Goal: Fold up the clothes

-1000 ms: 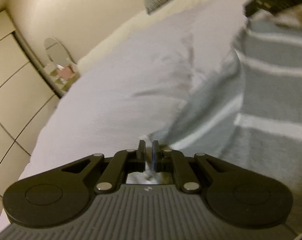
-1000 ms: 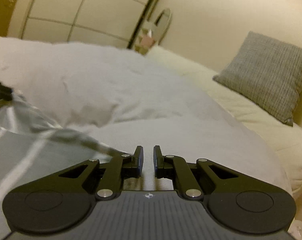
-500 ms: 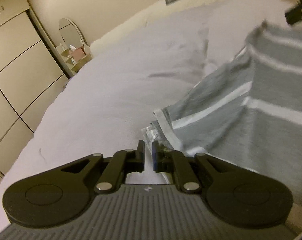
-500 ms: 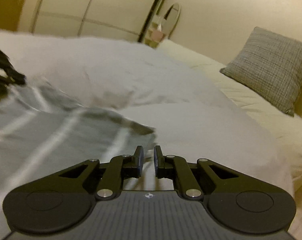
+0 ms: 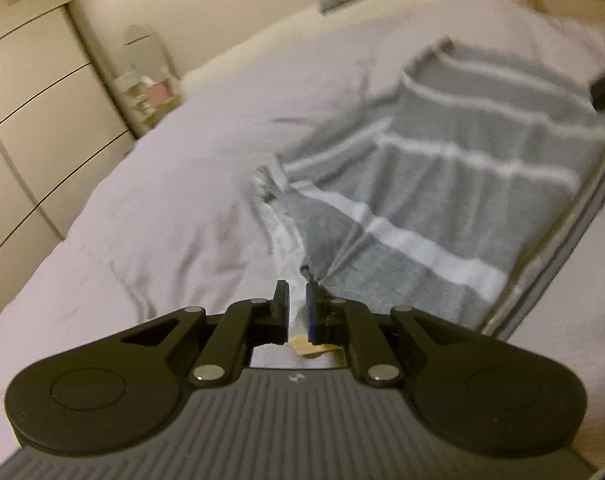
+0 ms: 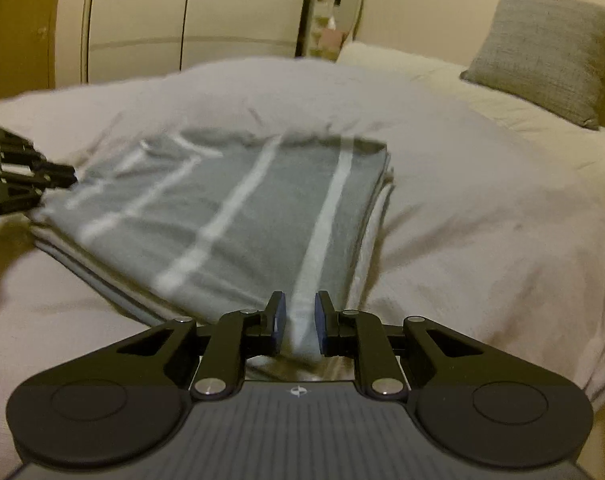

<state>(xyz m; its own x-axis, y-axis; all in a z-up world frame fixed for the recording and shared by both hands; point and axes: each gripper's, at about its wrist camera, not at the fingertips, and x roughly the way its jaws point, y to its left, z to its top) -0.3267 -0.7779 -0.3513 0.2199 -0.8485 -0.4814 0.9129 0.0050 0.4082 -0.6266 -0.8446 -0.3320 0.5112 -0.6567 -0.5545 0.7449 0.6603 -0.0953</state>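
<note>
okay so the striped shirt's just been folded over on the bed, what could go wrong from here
1. The left claw sits open right at the grey striped shirt's corner; pulling back carelessly could snag the hem and drag the fold open.
2. The shirt's left side looks bunched, with pale fabric poking out, so the next fold may come out crooked.
3. The white duvet underneath is soft and rumpled, so the stacked layers could slide apart.

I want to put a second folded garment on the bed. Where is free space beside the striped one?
Bare duvet lies between the striped garment and the grey cushion. Near the left gripper, duvet toward the wardrobe is also free. The garment's near edge is crowded by both grippers.
</note>
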